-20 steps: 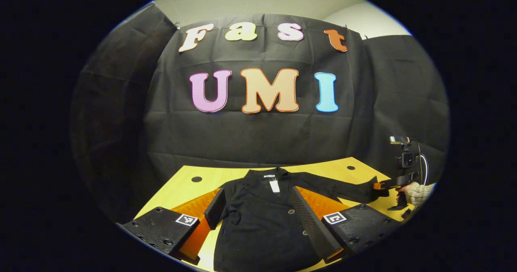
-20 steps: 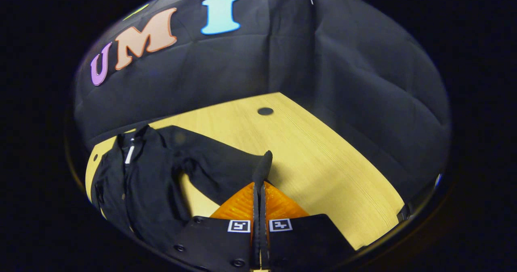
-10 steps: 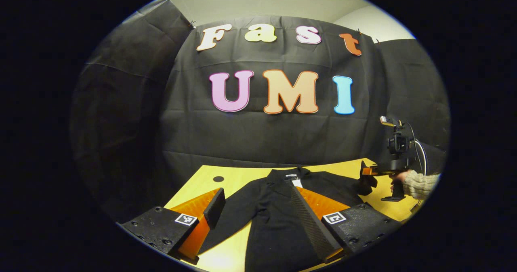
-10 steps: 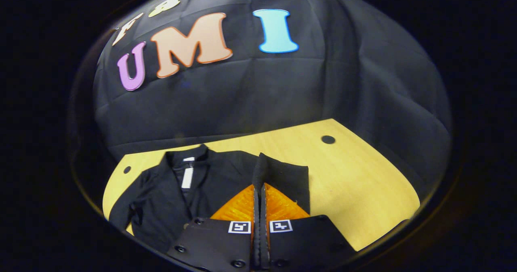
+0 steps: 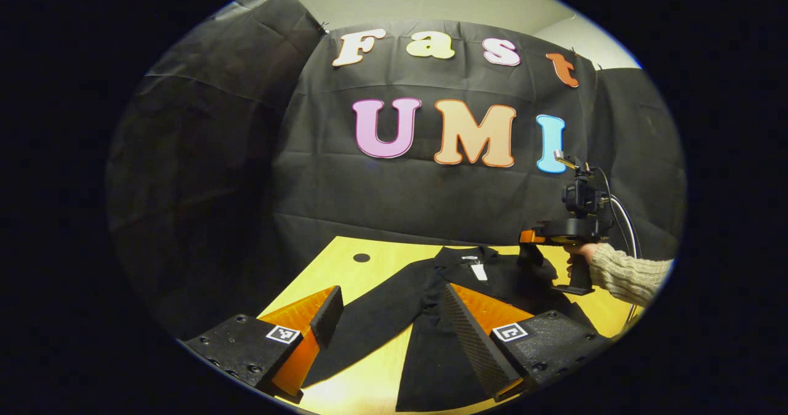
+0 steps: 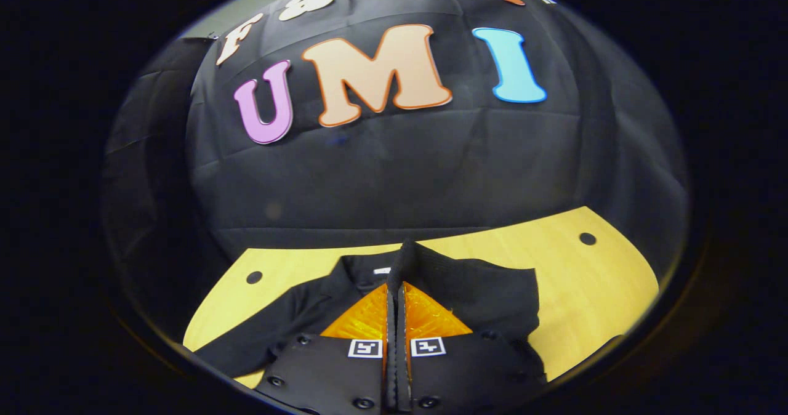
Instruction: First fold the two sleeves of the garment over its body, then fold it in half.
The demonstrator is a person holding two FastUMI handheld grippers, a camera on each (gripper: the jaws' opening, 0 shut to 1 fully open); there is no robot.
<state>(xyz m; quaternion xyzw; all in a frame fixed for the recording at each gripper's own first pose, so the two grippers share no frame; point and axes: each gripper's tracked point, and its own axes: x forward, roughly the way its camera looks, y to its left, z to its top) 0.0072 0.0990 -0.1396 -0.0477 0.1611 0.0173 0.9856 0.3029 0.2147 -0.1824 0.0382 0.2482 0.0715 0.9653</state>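
A black jacket (image 5: 431,316) lies flat on the yellow table (image 5: 345,267), with its collar at the far side and its body coming toward the near edge. The right claw (image 6: 396,279) is pinched tight on the cuff of the right sleeve (image 6: 486,292) and holds it up over the jacket's chest, just by the collar. It is held high like that so the sleeve can drape across the body and not drag or bunch. In the left gripper view you can see that claw (image 5: 530,245) from the side, with a hand (image 5: 578,252) in a knit sleeve holding it, and the cloth hanging down from it. The left claw (image 5: 388,307) is wide open and holds nothing. It waits low above the near part of the jacket, with one finger on each side of the left sleeve (image 5: 369,322), which lies stretched out toward the near left. That sleeve is not folded yet, so I think it comes after this one. The table has lots of bare room on the left and far right, so there is space to swing. The near edge is close to the jacket's hem, so any pull that way should be careful.
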